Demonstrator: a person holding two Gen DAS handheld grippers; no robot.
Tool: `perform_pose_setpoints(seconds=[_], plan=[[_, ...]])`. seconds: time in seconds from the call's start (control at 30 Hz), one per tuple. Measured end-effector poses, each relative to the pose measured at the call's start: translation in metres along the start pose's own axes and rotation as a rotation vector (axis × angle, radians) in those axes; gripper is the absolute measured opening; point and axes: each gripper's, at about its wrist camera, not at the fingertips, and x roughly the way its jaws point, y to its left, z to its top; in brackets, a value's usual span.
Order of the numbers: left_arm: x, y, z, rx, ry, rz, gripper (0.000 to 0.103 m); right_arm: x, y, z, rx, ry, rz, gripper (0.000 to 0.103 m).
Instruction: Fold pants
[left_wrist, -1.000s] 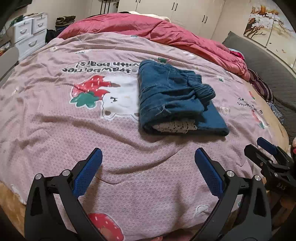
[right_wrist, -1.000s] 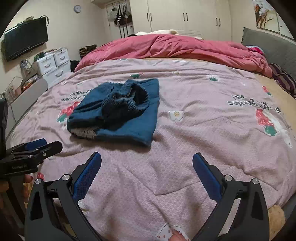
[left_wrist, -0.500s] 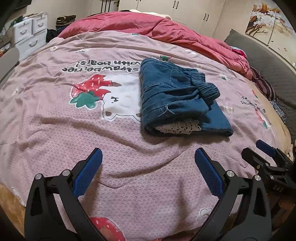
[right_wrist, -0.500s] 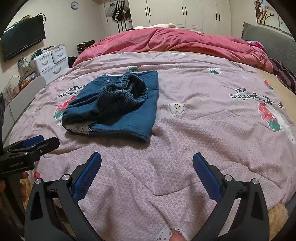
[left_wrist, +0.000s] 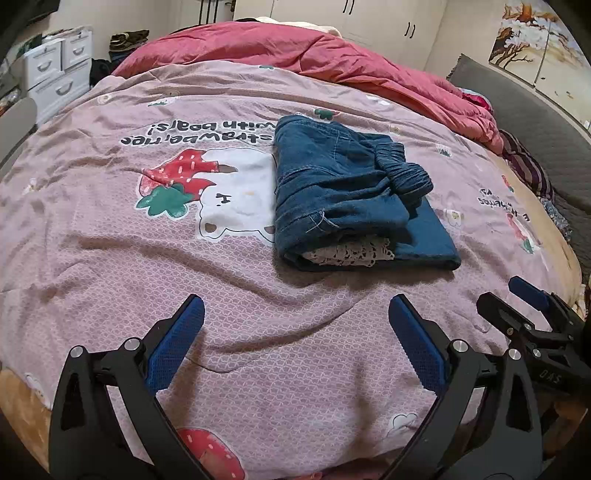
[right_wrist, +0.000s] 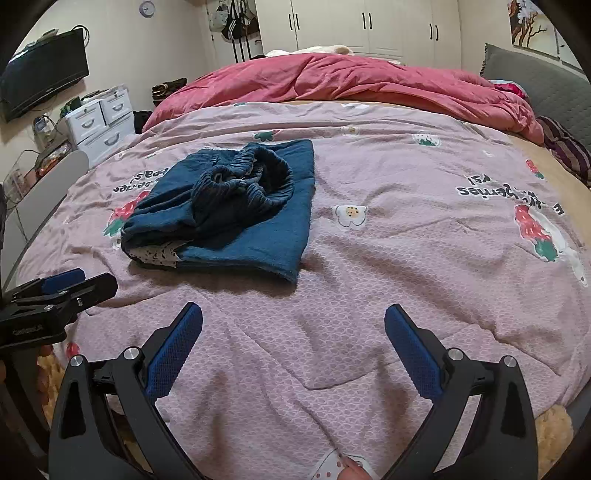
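Dark blue denim pants (left_wrist: 347, 192) lie folded in a compact stack on the pink printed bedspread (left_wrist: 147, 266), elastic waistband on top and a white lace trim showing at the near edge. They also show in the right wrist view (right_wrist: 229, 210). My left gripper (left_wrist: 295, 314) is open and empty, above the bedspread short of the pants. My right gripper (right_wrist: 293, 321) is open and empty, near the bed's front edge, to the right of the pants. Each gripper shows in the other's view: the right one (left_wrist: 517, 299) and the left one (right_wrist: 81, 280).
A crumpled red duvet (right_wrist: 351, 81) lies across the far end of the bed. A grey headboard (left_wrist: 535, 122) runs along the right. White drawers (right_wrist: 99, 122) and a wall TV (right_wrist: 40, 88) stand at the left. Wardrobes (right_wrist: 369, 26) stand behind.
Both grippers have drawn slightly back and tilted, so the pants sit a little lower in both views. The pants have not moved. Both grippers stay open.
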Motion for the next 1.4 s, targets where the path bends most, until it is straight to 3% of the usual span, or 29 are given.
perform_pose_setpoints(seconds=[1.4], plan=[[-0.0034, -0.0002, 0.0007, -0.004, 0.016, -0.001, 0.094, 0.0009, -0.0003, 0.0017, 0.012, 0.006, -0.006, 0.099]])
